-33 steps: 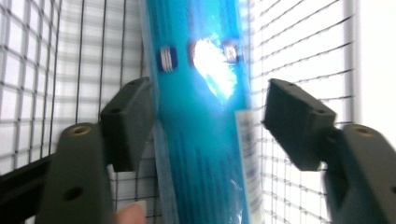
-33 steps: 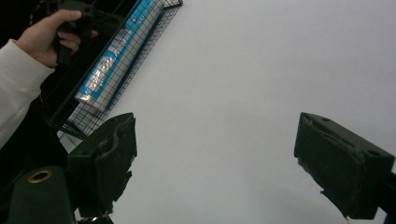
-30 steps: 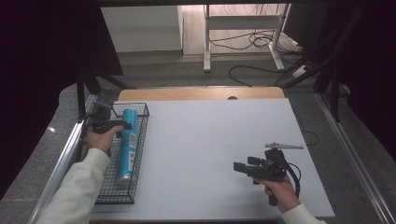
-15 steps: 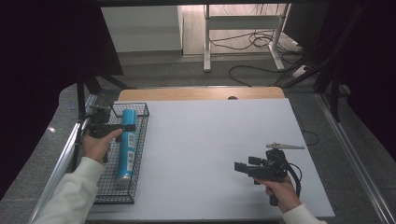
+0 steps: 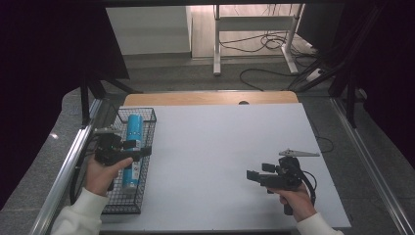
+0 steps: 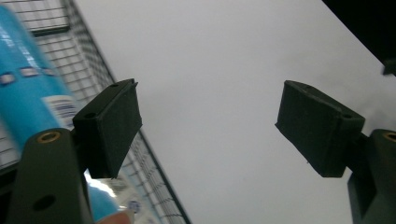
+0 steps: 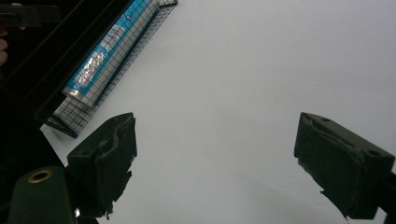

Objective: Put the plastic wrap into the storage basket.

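One blue can (image 5: 132, 147) is laid lengthwise in the wire basket (image 5: 117, 203) at the table's left edge. Nothing is held by the left gripper (image 5: 139, 148), jaws apart after closing slightly, or the wide-open right gripper (image 5: 250, 176).

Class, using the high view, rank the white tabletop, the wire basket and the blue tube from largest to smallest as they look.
1. White tabletop, by far the largest.
2. Wire basket, which runs along the table's left edge.
3. Blue tube, which lies lengthwise inside the basket and is shorter and narrower than it.
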A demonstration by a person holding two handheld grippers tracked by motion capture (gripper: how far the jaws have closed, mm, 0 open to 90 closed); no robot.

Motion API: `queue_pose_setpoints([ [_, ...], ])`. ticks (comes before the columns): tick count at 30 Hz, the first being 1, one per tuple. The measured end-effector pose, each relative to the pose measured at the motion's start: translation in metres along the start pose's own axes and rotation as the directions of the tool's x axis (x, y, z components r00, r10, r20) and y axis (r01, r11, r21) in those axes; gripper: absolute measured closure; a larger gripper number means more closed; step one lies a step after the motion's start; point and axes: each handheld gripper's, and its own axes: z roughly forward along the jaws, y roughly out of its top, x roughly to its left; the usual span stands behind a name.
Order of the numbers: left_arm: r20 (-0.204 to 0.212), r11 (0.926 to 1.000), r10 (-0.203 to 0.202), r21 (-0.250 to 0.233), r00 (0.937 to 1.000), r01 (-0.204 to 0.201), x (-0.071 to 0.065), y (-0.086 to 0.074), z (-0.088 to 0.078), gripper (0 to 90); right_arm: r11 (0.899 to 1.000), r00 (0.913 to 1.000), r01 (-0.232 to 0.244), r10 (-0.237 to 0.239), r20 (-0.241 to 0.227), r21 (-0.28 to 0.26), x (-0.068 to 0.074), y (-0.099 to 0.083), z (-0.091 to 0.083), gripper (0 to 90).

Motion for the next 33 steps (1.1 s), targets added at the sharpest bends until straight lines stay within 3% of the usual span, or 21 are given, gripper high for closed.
queue_pose_setpoints([
  [3,0.008,0.9982,0.053,0.027,0.9985,-0.054,-0.014,-0.007,-0.002,22.7,0.999,0.9987,0.049,-0.049,0.017,0.002,0.001,-0.002,-0.001,13.7],
  [7,0.014,0.9877,0.131,0.084,0.9913,-0.132,-0.034,-0.020,-0.002,22.7,0.996,0.9958,0.086,-0.087,0.029,0.008,0.001,-0.005,-0.004,13.7],
  [9,0.056,0.9857,0.144,0.080,0.9880,-0.148,-0.045,-0.025,0.000,22.7,0.997,0.9960,0.082,-0.083,0.033,0.009,-0.001,-0.007,-0.006,13.7],
  [15,0.148,0.9712,0.200,0.100,0.9684,-0.216,-0.076,-0.035,0.022,22.9,0.996,0.9960,0.086,-0.086,0.025,0.004,-0.004,-0.012,-0.012,13.7],
  [19,0.149,0.9662,0.206,0.126,0.9672,-0.225,-0.078,-0.036,0.035,22.9,0.995,0.9951,0.098,-0.098,0.002,-0.004,-0.007,-0.016,-0.016,13.7],
  [26,0.163,0.9735,0.171,0.124,0.9717,-0.192,-0.075,-0.040,0.038,22.9,0.991,0.9909,0.134,-0.134,-0.002,-0.017,-0.006,-0.018,-0.016,13.7],
  [33,0.157,0.9712,0.178,0.130,0.9713,-0.199,-0.076,-0.042,0.040,22.7,0.986,0.9861,0.166,-0.166,0.002,-0.006,-0.004,-0.020,-0.014,13.7],
])
